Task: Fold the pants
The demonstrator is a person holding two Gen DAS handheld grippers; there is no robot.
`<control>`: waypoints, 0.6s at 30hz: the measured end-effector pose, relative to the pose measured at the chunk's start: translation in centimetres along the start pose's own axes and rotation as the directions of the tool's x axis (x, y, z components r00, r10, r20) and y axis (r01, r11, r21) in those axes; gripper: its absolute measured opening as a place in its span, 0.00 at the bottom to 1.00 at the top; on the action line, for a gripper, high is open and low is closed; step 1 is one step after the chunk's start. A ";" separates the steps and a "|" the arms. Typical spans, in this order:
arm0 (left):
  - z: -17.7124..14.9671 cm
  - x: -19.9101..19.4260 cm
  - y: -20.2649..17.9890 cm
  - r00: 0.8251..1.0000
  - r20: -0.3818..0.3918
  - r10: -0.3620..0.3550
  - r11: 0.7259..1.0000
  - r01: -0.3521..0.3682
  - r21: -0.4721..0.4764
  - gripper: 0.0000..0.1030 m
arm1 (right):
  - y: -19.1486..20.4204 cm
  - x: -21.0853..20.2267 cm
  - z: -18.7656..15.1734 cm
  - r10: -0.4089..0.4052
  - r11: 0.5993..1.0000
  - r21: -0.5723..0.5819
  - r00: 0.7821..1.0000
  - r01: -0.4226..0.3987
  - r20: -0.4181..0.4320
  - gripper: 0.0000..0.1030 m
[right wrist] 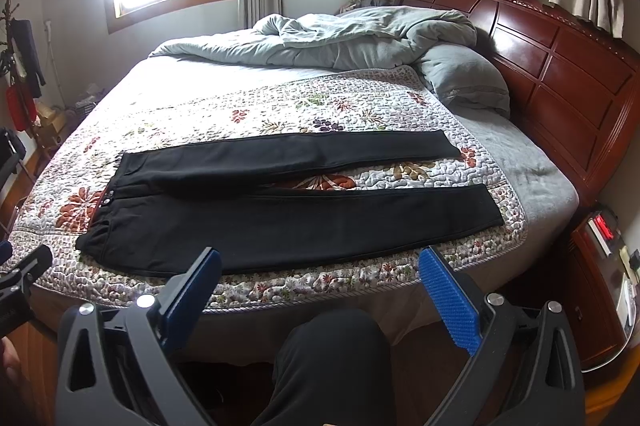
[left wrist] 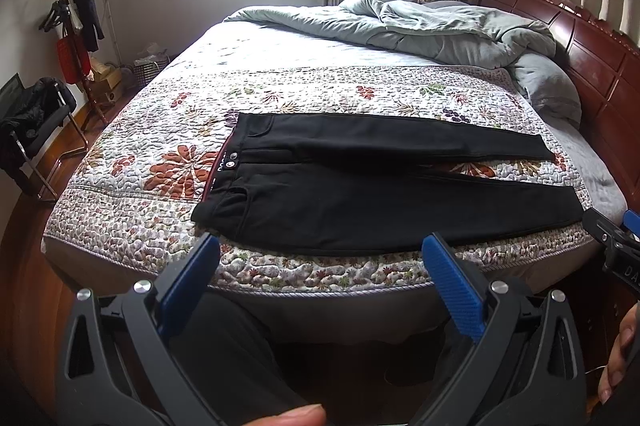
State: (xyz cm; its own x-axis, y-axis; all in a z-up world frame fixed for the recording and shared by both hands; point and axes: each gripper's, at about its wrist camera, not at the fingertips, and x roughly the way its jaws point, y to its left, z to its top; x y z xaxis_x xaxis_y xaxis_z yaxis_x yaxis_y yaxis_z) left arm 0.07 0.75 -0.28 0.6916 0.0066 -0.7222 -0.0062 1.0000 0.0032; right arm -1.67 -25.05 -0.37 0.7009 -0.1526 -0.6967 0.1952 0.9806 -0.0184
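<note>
Black pants point(left wrist: 360, 181) lie flat on a floral quilt point(left wrist: 132, 165), waistband to the left and both legs spread out to the right. In the right wrist view the same pants point(right wrist: 288, 209) stretch across the quilt point(right wrist: 240, 105). My left gripper point(left wrist: 320, 246) is open, held off the bed's near edge in front of the lower leg, holding nothing. My right gripper point(right wrist: 320, 260) is open too, hovering just short of the near edge, empty. The right gripper point(left wrist: 616, 238) shows at the right edge of the left wrist view.
A crumpled grey duvet point(left wrist: 420, 25) and pillow point(right wrist: 464, 81) lie at the far side by the red wooden headboard point(right wrist: 560, 65). A nightstand point(right wrist: 600, 274) stands at the right. A chair point(left wrist: 36, 129) and coat rack point(left wrist: 76, 25) stand left. A person's knee point(right wrist: 332, 354) is below the grippers.
</note>
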 end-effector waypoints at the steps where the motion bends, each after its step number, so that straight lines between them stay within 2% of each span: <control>1: 0.0 0.0 0.0 1.000 0.000 0.000 1.000 0.000 0.000 0.98 | 0.0 0.0 0.0 -0.001 1.000 0.000 1.000 0.001 -0.001 0.96; 18: 0.3 0.8 0.7 1.000 -0.013 0.003 1.000 -0.003 -0.010 0.98 | 0.5 1.0 0.3 0.001 1.000 -0.010 1.000 -0.001 -0.025 0.96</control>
State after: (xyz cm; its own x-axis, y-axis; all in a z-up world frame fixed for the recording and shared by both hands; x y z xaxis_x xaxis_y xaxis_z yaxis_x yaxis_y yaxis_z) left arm 0.83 1.41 -0.63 0.6824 0.0095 -0.7310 -0.0154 0.9999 -0.0014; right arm -0.72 -24.73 -0.87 0.6841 -0.1483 -0.7142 0.1870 0.9820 -0.0248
